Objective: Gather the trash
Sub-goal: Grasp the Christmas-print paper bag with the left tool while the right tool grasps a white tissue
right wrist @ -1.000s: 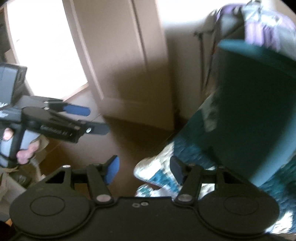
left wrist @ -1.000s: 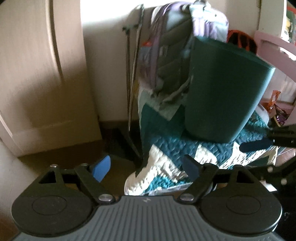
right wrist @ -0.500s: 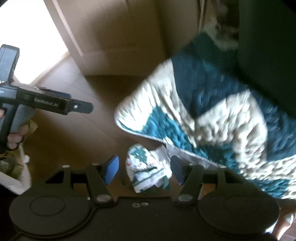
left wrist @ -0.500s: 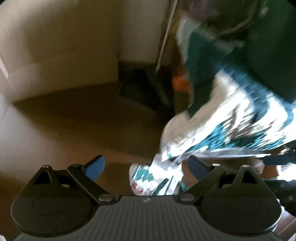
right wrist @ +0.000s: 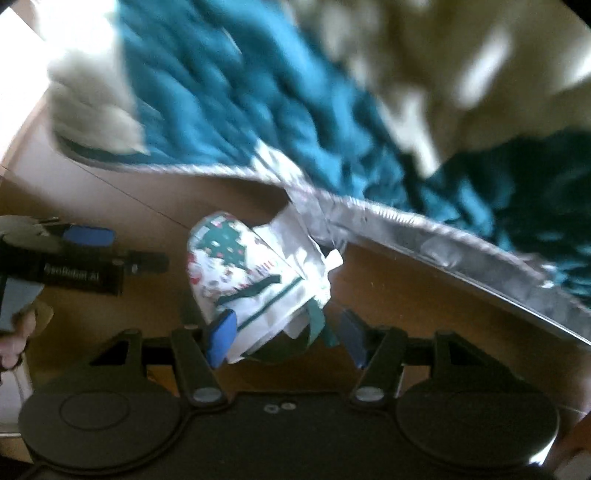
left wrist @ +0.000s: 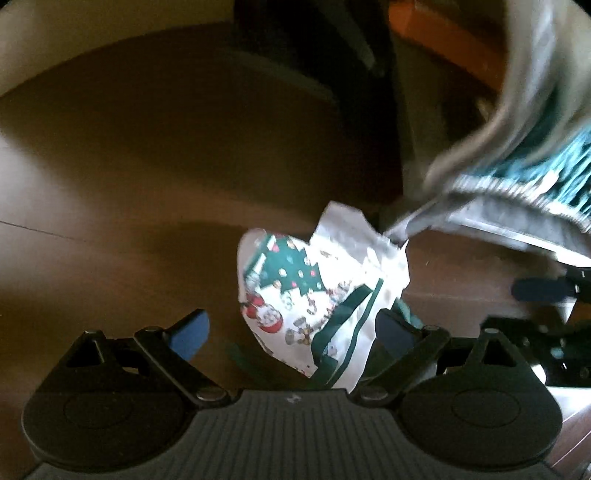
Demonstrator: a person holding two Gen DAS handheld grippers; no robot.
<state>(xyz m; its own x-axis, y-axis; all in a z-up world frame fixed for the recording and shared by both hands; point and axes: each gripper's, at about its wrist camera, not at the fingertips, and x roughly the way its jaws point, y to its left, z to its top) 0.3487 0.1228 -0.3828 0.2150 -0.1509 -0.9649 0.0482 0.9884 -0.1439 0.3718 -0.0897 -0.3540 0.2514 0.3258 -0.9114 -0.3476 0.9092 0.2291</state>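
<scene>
A crumpled piece of white paper with a green Christmas-tree print (left wrist: 314,295) lies on the brown floor beside the hanging quilt edge; it also shows in the right wrist view (right wrist: 255,277). My left gripper (left wrist: 291,332) is open low over the floor, with the paper between its blue pads and nearer the right one. My right gripper (right wrist: 288,332) is open too, its fingers on either side of the paper's near end. Each gripper shows in the other's view, the right one (left wrist: 543,291) and the left one (right wrist: 88,258).
A teal and white quilt (right wrist: 332,110) with a silvery hem hangs over the floor at the right and top. Dark furniture legs (left wrist: 332,55) and something orange (left wrist: 436,33) stand under it. Brown floor (left wrist: 110,184) spreads to the left.
Both grippers have dropped from facing the green bin on the quilt down to the floor. The printed paper now sits between the fingers of both, much closer than before.
</scene>
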